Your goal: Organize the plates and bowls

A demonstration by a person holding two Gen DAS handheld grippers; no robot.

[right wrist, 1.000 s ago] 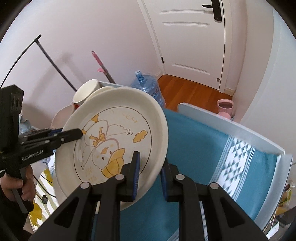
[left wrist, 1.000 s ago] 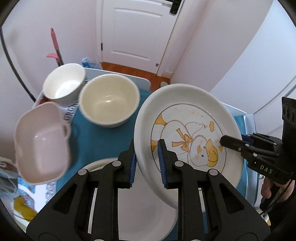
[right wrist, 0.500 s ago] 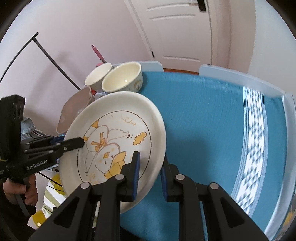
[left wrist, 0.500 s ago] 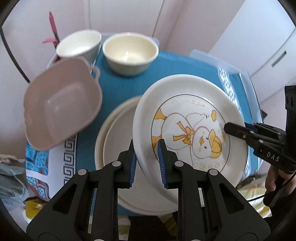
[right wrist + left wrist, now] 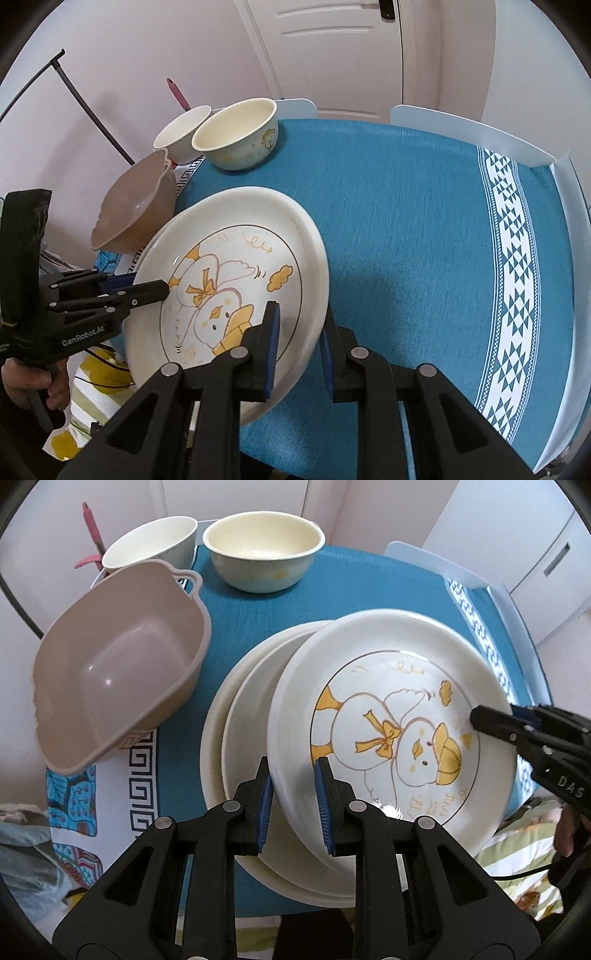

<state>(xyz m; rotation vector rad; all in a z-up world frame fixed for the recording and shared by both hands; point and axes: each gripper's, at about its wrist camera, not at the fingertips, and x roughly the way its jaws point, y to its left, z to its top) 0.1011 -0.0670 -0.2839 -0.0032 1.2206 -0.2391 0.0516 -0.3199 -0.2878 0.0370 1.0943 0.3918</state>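
The duck plate (image 5: 388,716) sits tilted over 2 stacked plates (image 5: 236,716), bowls (image 5: 264,559) behind them.

Left gripper (image 5: 293,794) and right gripper (image 5: 300,341) — both steeply downward, fingers (image 5: 325,805) clamped.

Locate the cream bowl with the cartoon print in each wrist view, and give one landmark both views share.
Left wrist: cream bowl top centre, beyond the plates.
Right wrist: cream bowl upper left of centre, on the blue cloth.
Shared landmark: the duck plate, nearer than the bowl in both.
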